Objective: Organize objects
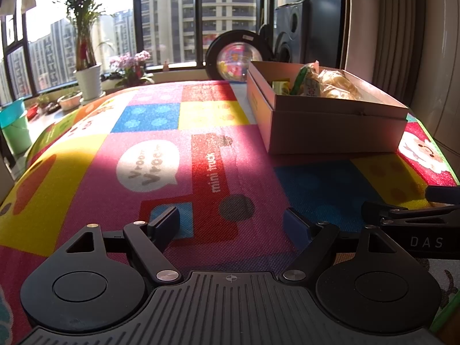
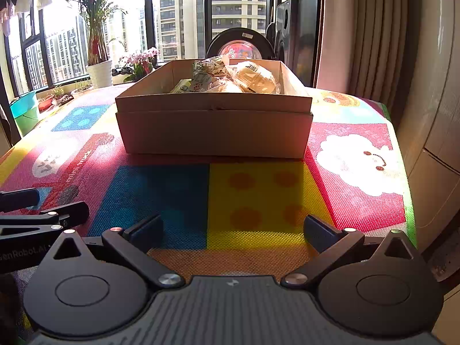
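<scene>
So we're looking at one cardboard box [image 2: 214, 132] sitting on the colourful play mat [image 2: 258, 195], toward its far end, and it's holding a heap of wrapped snack packets [image 2: 230, 79], too jumbled for us to count. Behind it one round black-rimmed thing with a shiny dome [image 1: 237, 59] is leaning by the window. On the sill we're counting one tall plant in a white pot [image 1: 87, 82], one pink flowering plant [image 1: 132, 67] and one teal bucket [image 1: 14, 123] off to the left.

We're holding two grippers. The left gripper [image 1: 231, 220] is hovering low over the mat's red "mini truck" print, level and pointing forward, fingers spread wide with nothing between them; the box is sitting ahead and to its right. The right gripper [image 2: 233, 230] is hovering over the blue and yellow squares, aimed straight at the box, jaws also gaping apart and empty. The two are sitting side by side, just beside each other, well short of the box
</scene>
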`<action>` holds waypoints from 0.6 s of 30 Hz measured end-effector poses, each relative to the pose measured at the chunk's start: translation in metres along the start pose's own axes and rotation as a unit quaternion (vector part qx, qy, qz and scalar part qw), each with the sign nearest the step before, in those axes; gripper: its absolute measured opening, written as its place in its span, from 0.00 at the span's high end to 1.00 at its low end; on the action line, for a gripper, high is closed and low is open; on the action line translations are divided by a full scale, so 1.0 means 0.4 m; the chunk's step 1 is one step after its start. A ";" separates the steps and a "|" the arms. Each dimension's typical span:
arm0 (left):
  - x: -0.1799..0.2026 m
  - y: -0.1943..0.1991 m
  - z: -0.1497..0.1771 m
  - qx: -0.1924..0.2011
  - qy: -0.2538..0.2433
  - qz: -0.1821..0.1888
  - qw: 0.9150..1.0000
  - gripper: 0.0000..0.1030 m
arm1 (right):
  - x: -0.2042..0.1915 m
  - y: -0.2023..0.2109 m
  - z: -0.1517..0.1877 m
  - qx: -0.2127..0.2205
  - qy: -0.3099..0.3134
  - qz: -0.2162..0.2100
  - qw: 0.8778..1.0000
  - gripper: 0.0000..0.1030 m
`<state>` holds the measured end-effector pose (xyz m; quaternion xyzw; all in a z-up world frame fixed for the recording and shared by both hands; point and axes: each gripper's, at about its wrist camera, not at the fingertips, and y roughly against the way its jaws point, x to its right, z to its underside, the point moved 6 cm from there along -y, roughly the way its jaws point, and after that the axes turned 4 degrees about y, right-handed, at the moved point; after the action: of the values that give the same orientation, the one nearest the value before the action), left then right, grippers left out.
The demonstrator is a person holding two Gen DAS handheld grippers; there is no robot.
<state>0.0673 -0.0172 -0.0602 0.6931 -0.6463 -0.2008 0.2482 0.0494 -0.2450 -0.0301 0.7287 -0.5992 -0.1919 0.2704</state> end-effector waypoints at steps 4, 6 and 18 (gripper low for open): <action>-0.002 0.000 -0.001 0.000 0.001 0.000 1.000 0.18 | 0.000 0.000 0.000 0.000 0.000 0.000 1.000 0.00; -0.003 -0.001 -0.001 0.000 0.002 0.001 1.000 0.18 | 0.001 -0.001 -0.001 0.000 0.000 0.000 1.000 0.00; -0.004 0.000 -0.001 0.000 0.003 0.002 1.000 0.18 | 0.001 -0.001 0.000 0.000 0.000 0.000 1.000 0.00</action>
<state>0.0672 -0.0154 -0.0601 0.6923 -0.6468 -0.1982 0.2510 0.0496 -0.2453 -0.0304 0.7287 -0.5992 -0.1919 0.2704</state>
